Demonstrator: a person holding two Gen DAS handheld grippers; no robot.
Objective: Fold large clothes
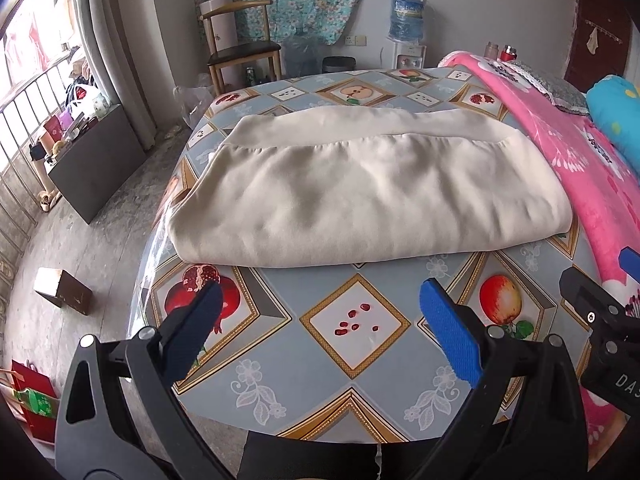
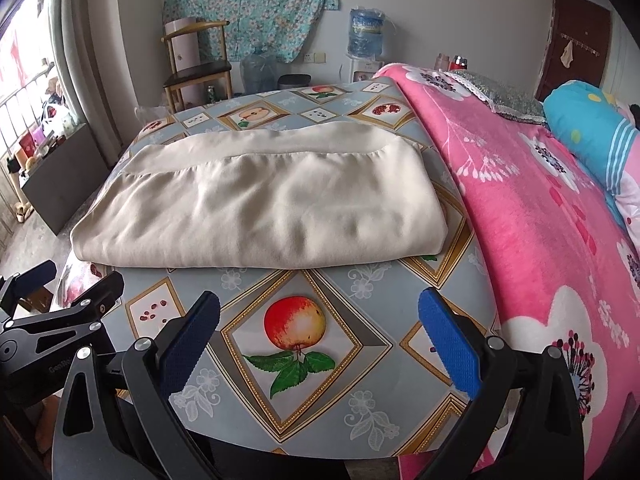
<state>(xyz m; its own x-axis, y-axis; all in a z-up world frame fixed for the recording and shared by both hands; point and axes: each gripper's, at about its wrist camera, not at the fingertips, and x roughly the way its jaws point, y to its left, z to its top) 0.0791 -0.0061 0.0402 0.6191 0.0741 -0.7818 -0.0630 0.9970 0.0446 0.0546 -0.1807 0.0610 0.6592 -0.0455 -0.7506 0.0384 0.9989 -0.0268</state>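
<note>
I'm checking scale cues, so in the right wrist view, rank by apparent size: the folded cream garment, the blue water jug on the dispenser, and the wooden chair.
1. Folded cream garment, largest by far, though nearest.
2. Wooden chair.
3. Blue water jug, smallest.

Two handheld grippers fill the lower frame: the left gripper (image 1: 320, 316) and right gripper (image 2: 319, 320) share black plastic arms, silver rivets and ribbed blue finger pads (image 2: 450, 344). Partial white lettering marks both bodies at the frame edges.
</note>
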